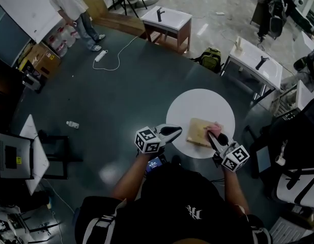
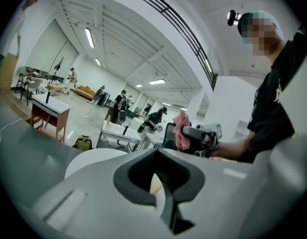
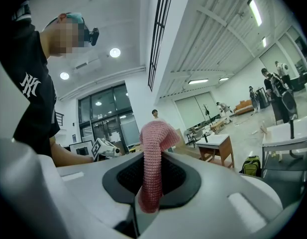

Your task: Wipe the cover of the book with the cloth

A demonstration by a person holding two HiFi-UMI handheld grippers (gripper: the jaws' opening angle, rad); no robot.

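A tan book (image 1: 199,131) lies flat on the round white table (image 1: 197,104). My right gripper (image 1: 213,135) is shut on a pink knitted cloth (image 1: 214,130), held over the book's right part. Whether the cloth touches the cover I cannot tell. In the right gripper view the cloth (image 3: 155,133) sticks up from between the closed jaws of the right gripper (image 3: 152,159) and folds over at its top. My left gripper (image 1: 176,131) is shut and empty, hovering at the table's left edge beside the book. The left gripper view shows the left gripper (image 2: 158,152) with jaws closed, and beyond it the cloth (image 2: 181,129).
The table stands on a dark floor. A wooden side table (image 1: 167,23), a white desk (image 1: 254,62) and a green backpack (image 1: 210,59) lie beyond it. Chairs and equipment crowd the right side (image 1: 296,151). A person (image 1: 73,9) stands far left.
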